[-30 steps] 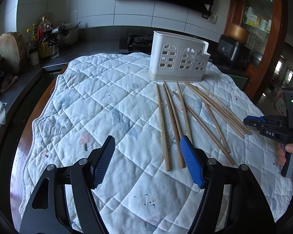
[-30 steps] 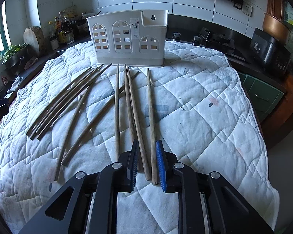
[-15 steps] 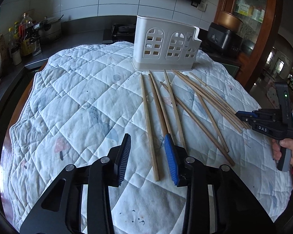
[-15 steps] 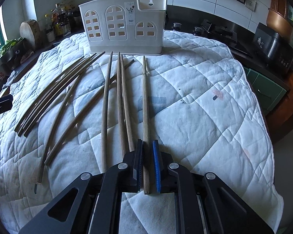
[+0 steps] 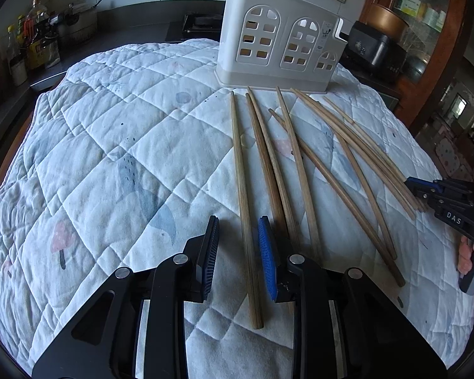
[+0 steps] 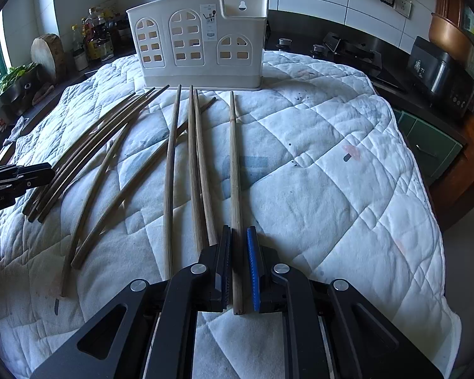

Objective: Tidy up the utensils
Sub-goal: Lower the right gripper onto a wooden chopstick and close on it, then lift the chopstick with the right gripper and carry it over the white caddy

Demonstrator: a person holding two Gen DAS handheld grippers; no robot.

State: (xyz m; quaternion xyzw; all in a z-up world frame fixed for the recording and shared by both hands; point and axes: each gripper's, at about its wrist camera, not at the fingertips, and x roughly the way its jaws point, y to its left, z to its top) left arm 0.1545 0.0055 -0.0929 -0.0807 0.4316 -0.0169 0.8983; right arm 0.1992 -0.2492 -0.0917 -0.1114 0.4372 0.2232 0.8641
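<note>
Left wrist view: left gripper (image 5: 238, 221) sat low at bottom centre of frame, fingers spread. One straight chopstick (image 5: 238, 158) ran lengthwise between the pads, close beside the blue pad (image 5: 266, 252) on the right and with a wider gap to the dark pad (image 5: 211, 252) on the left; neither pad pressed it. Its butt end lay further toward the bottom edge than the fingertips, and its tip pointed at the white utensil holder (image 5: 278, 47) standing at upper centre on the quilt (image 5: 110, 158). The remaining chopsticks (image 5: 303, 170) fanned out to the right of it, flat on the quilt. The other gripper entered at the right edge, nose near the ends of the far-right bundle (image 5: 379, 164). Right wrist view: right gripper (image 6: 239, 229) at bottom centre, fingers drawn almost together around a single chopstick (image 6: 233, 164) — only thin slivers of gap showed, so I could not tell whether it was clamped. That stick lay flat on the quilt (image 6: 331, 173), tip toward the holder (image 6: 199, 41), with loose sticks (image 6: 170, 173) to its left.
</note>
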